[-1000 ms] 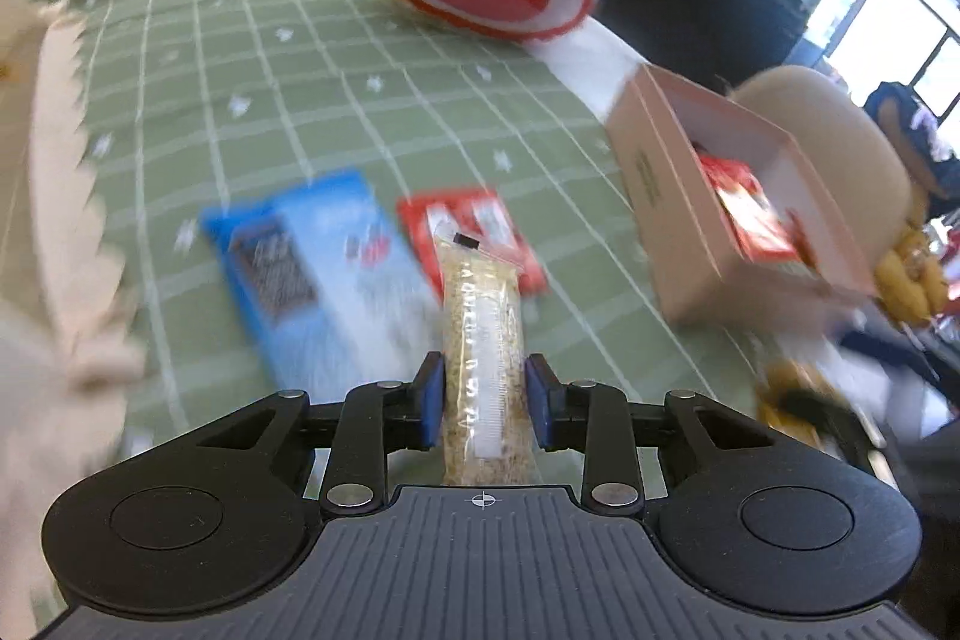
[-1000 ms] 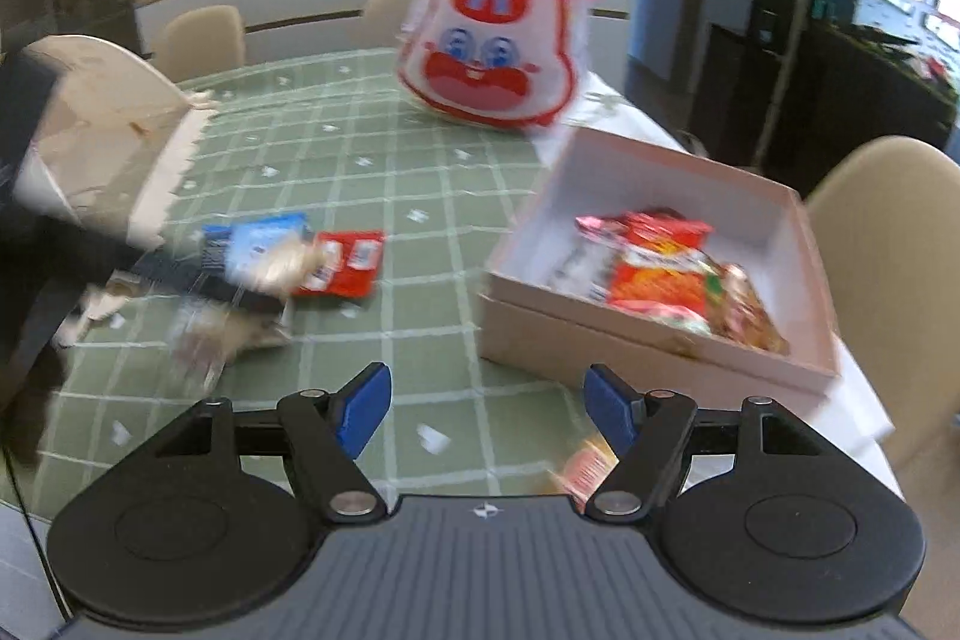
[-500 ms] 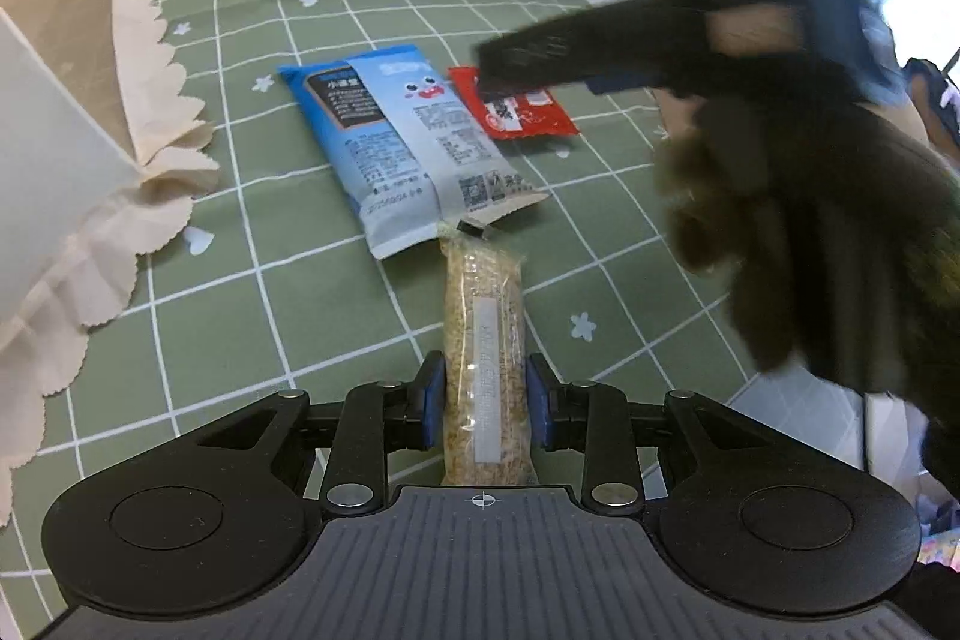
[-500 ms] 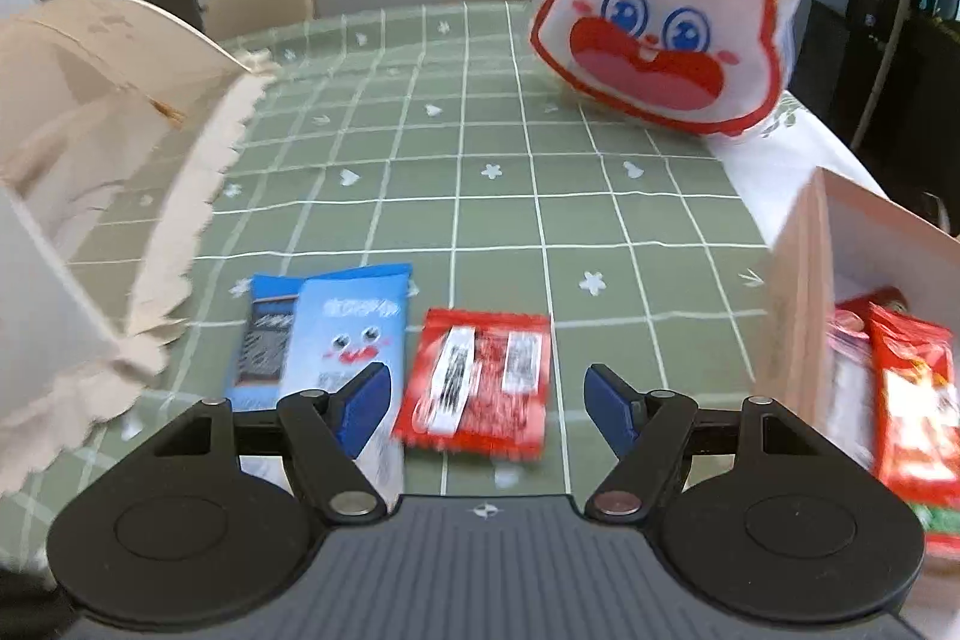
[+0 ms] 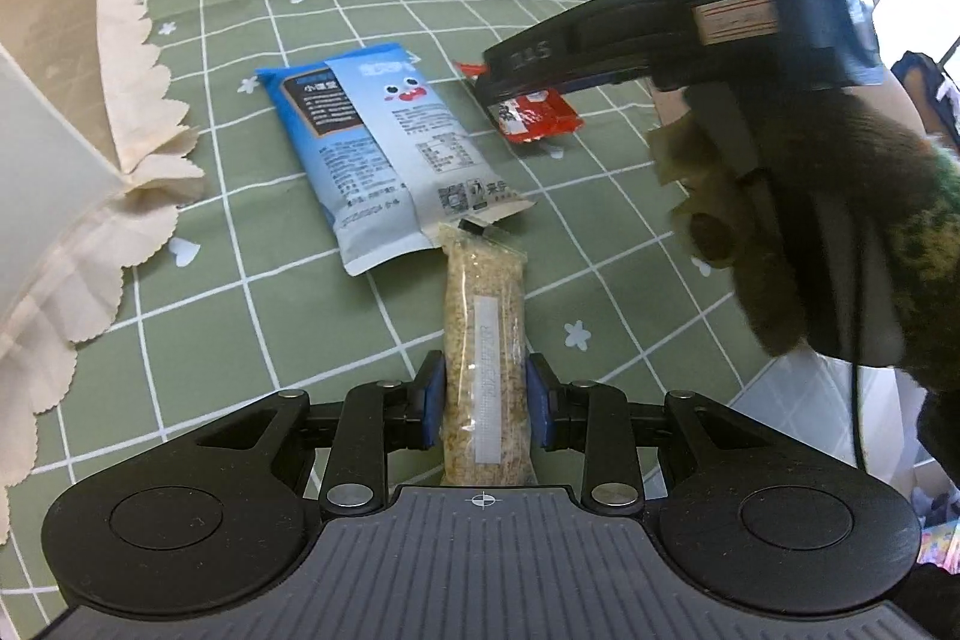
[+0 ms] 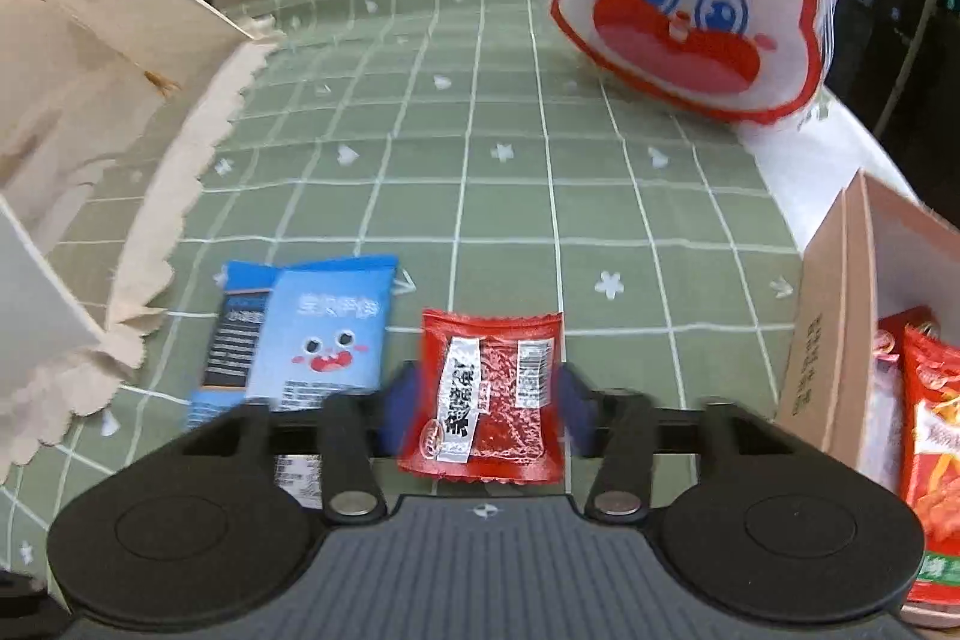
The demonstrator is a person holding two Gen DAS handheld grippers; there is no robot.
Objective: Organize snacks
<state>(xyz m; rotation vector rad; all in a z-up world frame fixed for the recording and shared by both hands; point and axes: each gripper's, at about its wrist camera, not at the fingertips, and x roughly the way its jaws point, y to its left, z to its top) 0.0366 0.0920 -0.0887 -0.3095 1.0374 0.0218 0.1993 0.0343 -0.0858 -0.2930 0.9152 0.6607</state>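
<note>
My left gripper (image 5: 483,403) is shut on a clear-wrapped oat bar (image 5: 485,334) and holds it just above the green checked tablecloth. A blue snack packet (image 5: 384,148) lies ahead of it; it also shows in the right wrist view (image 6: 306,334). My right gripper (image 6: 486,406) is open, its fingers on either side of a red snack packet (image 6: 489,394) lying on the cloth. In the left wrist view the right gripper (image 5: 510,85) sits over the red packet (image 5: 537,115).
A cardboard box (image 6: 840,316) with red snack packets (image 6: 930,430) stands at the right. A large rabbit-face bag (image 6: 702,4) stands at the back. A scalloped beige paper bag (image 6: 90,148) is at the left. Chairs stand beyond the table.
My right gripper has moved down and forward until its fingers straddle the red packet. My left gripper keeps hold of the oat bar and has barely shifted.
</note>
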